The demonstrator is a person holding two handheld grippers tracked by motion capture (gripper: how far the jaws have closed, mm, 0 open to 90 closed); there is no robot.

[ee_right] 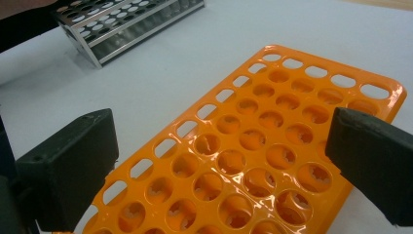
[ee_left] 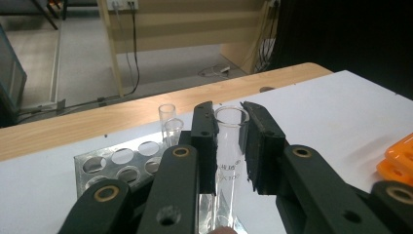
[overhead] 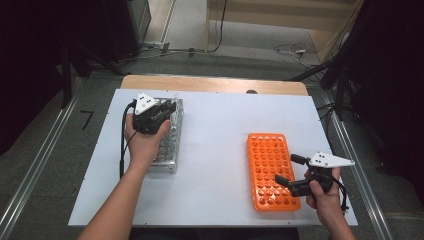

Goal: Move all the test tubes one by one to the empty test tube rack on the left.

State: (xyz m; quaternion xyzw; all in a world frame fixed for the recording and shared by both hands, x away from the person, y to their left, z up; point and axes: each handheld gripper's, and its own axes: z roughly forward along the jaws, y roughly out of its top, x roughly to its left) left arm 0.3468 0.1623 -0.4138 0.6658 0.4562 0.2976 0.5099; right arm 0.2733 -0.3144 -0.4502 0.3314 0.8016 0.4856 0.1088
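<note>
White tabletop [overhead: 220, 150]: left gripper [ee_left: 229, 141] clamped on glass tube [ee_left: 229, 161] at metal rack [overhead: 170, 150]; right gripper [overhead: 292, 172] agape over orange rack [overhead: 267, 170]. Next, probably: lift straight up, carry across.

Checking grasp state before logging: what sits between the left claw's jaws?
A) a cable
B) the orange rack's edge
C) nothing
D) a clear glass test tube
D: in the left gripper view, the left claw has its jaws closed against a clear test tube above the metal rack.

Camera positions: one overhead, two gripper-mounted.
High view looks forward and down on the counter [overhead: 220, 150]; both gripper views sit close, sharing the orange rack [ee_right: 272, 146].
</note>
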